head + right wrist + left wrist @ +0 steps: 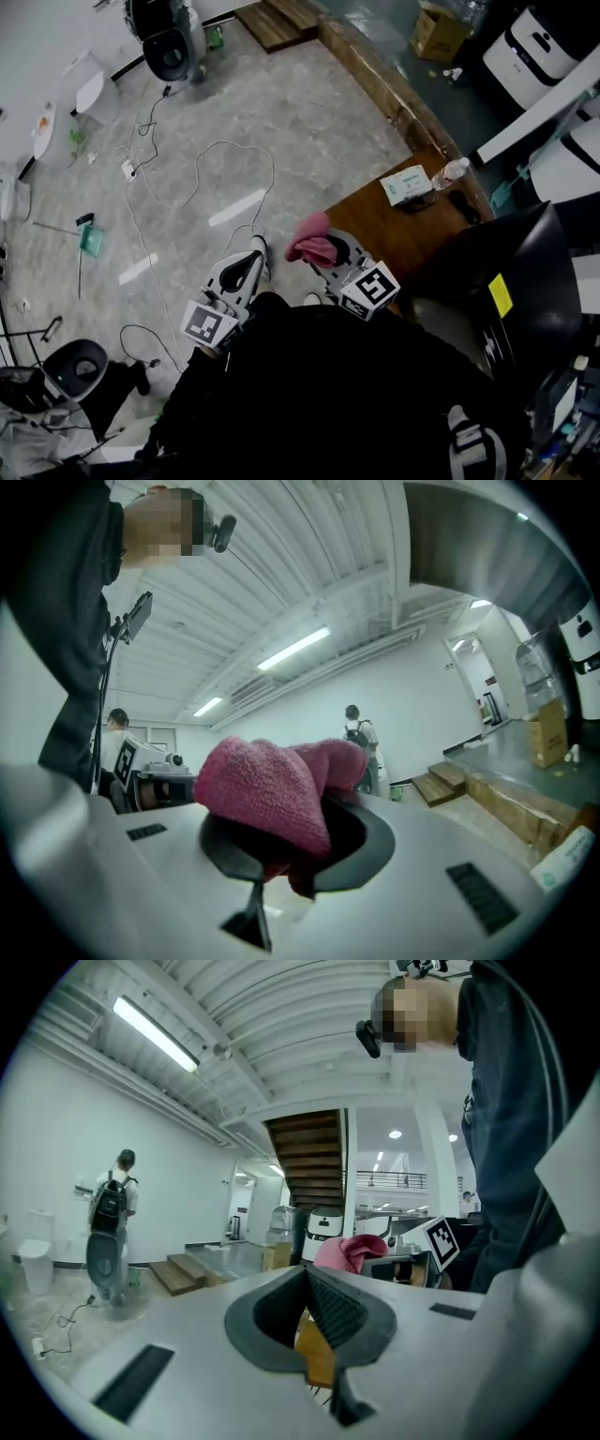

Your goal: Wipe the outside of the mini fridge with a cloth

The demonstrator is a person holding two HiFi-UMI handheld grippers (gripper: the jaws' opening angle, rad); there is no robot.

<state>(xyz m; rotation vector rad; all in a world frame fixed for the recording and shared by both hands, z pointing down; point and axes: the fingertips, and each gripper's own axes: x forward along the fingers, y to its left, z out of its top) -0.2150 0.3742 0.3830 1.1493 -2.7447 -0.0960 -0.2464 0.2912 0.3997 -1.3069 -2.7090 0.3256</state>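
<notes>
Cloth [281,789] bunched in right gripper [292,850], jaws clamped on it; left gripper [314,1321] pressed together, empty. Risk: loose folds may slip free under wiping pressure.

The pink cloth [274,782] hides the pads of the right tongs [287,847], and the box's [406,185] print is too small to read.
</notes>
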